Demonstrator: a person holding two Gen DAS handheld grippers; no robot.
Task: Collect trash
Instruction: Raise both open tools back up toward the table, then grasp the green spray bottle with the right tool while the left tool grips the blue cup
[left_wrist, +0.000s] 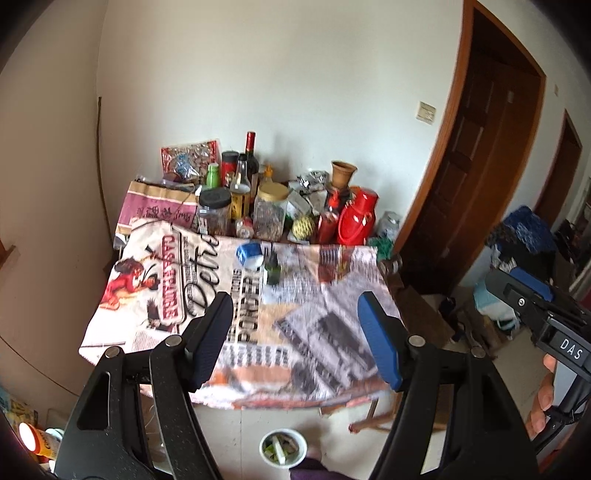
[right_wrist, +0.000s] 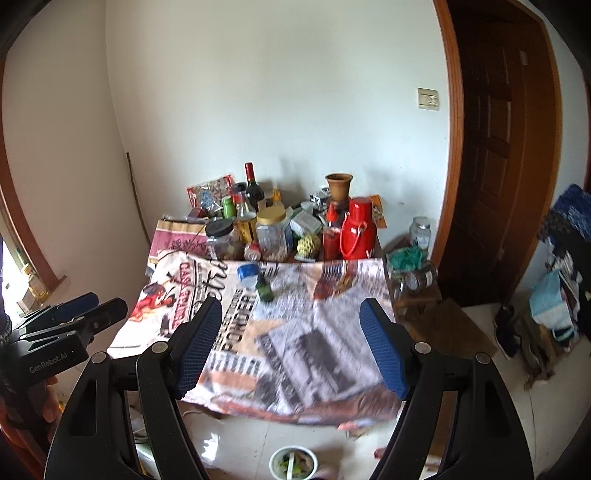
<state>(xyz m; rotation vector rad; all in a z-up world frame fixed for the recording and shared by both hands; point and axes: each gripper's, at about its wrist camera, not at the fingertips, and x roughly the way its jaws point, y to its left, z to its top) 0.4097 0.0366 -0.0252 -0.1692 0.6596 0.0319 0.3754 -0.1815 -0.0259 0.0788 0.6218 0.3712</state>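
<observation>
Left wrist view: tablecloth (left_wrist: 258, 325) print blurs; both hand-held grippers, left (left_wrist: 295, 339) and right (right_wrist: 291, 343), spread, empty.

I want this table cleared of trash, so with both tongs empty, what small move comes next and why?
Probably reach the left tongs forward toward the small green bottle beside the blue-and-white wad. Both lie loose on the printed tablecloth, apart from the jars behind, and a small bin waits on the floor below.

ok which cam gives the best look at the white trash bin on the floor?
Left wrist: the white trash bin shows its whole rim and the scraps inside, below the table edge. In the right wrist view the bin sits at the bottom border, its near rim cut off.
</observation>
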